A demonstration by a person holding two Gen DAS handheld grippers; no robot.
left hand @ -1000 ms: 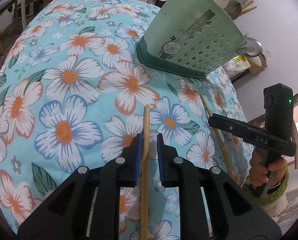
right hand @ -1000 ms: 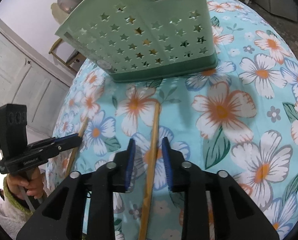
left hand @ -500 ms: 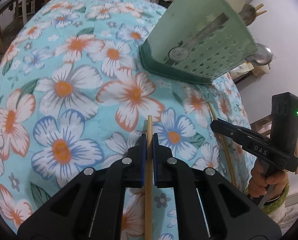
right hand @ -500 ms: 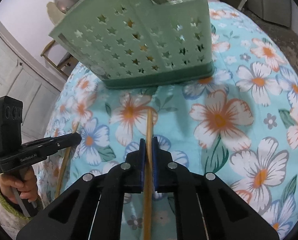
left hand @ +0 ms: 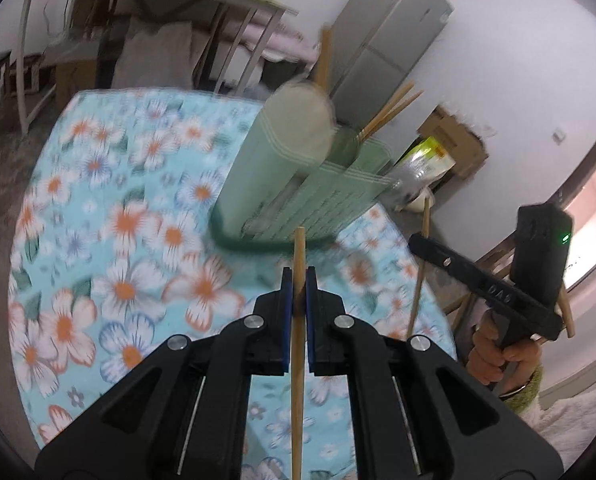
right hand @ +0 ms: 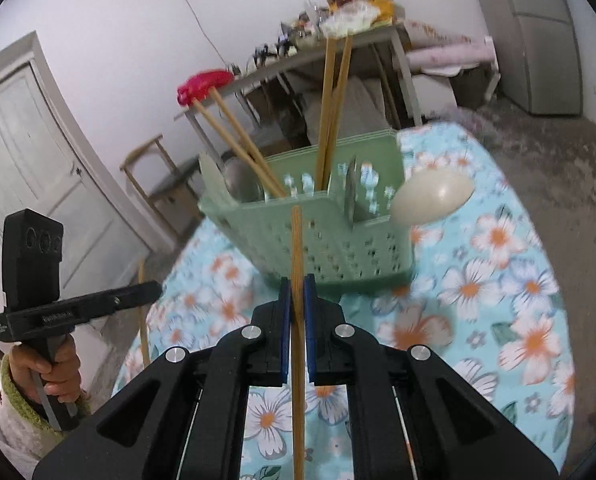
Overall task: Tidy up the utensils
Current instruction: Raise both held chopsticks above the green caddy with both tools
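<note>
The blue-padded fingers [left hand: 285, 312] of the left gripper [left hand: 296, 280] are clamped on a wooden chopstick [left hand: 298, 320], having just closed onto it. Its long axis runs straight up the lower centre of the left wrist view, the tip pointing toward the green utensil caddy [left hand: 298, 184] at mid-frame. In the right wrist view the right gripper [right hand: 296, 290] likewise pinches a second chopstick [right hand: 296, 320] between its blue pads after just closing; this stick also runs vertically up the frame, its tip lying over the caddy's star-perforated wall [right hand: 337, 248]. Both sticks are held above the floral tablecloth [left hand: 118, 240]. The caddy holds more chopsticks [right hand: 331, 100] leaning upward and a pale spoon [right hand: 433, 196]. Each view shows the other gripper at the frame's side, gripped by a hand [right hand: 52, 372] with a green cuff.
</note>
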